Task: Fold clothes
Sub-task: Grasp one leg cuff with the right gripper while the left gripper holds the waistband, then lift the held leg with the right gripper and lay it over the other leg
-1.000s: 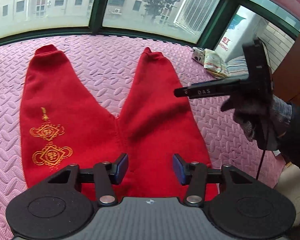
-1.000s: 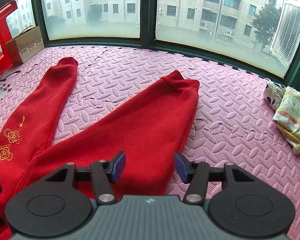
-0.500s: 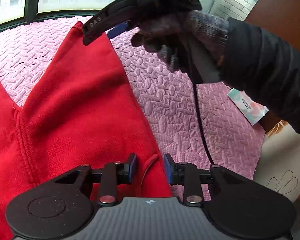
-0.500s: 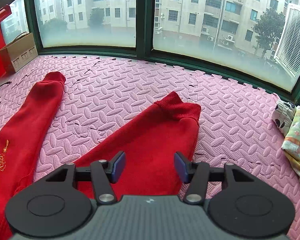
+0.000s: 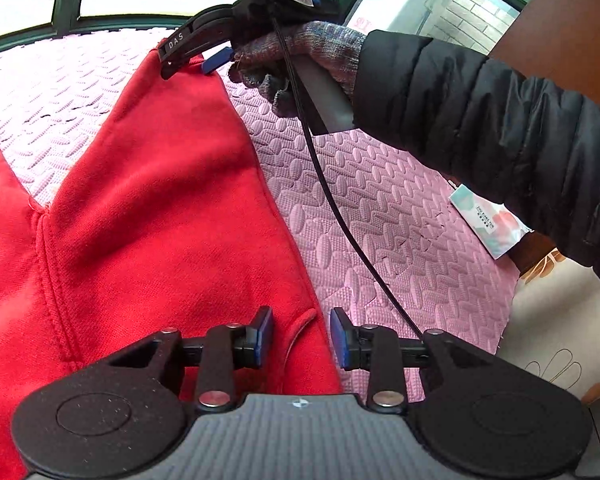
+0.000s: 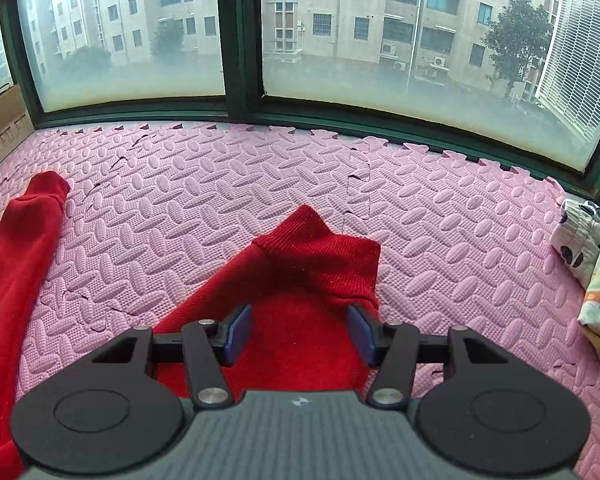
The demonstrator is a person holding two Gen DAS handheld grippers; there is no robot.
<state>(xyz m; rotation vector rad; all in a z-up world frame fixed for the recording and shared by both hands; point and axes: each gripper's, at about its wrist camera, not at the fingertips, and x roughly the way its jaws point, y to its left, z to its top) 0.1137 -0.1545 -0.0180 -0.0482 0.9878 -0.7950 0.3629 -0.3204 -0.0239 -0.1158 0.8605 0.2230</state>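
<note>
Red trousers (image 5: 160,208) lie flat on a pink foam mat (image 5: 380,220), legs spread in a V. My left gripper (image 5: 300,336) is open at the right waist corner, and the fabric edge lies between its blue pads. In the right wrist view, my right gripper (image 6: 300,328) is open low over the right leg's ribbed cuff (image 6: 320,256), one pad on each side of the leg. The other leg (image 6: 20,240) stretches away at the left. The left wrist view shows the right gripper (image 5: 192,60) at that cuff, held by a gloved hand (image 5: 300,56) in a black sleeve.
Folded patterned cloths (image 6: 596,264) sit at the mat's right edge. A cardboard box (image 6: 0,128) stands far left. A green window frame (image 6: 240,108) bounds the mat at the back. A tissue packet (image 5: 488,220) and a black cable (image 5: 340,212) lie right of the trousers.
My left gripper moved right to the waist corner and its gap narrowed. My right gripper travelled forward along the right leg to its cuff.
</note>
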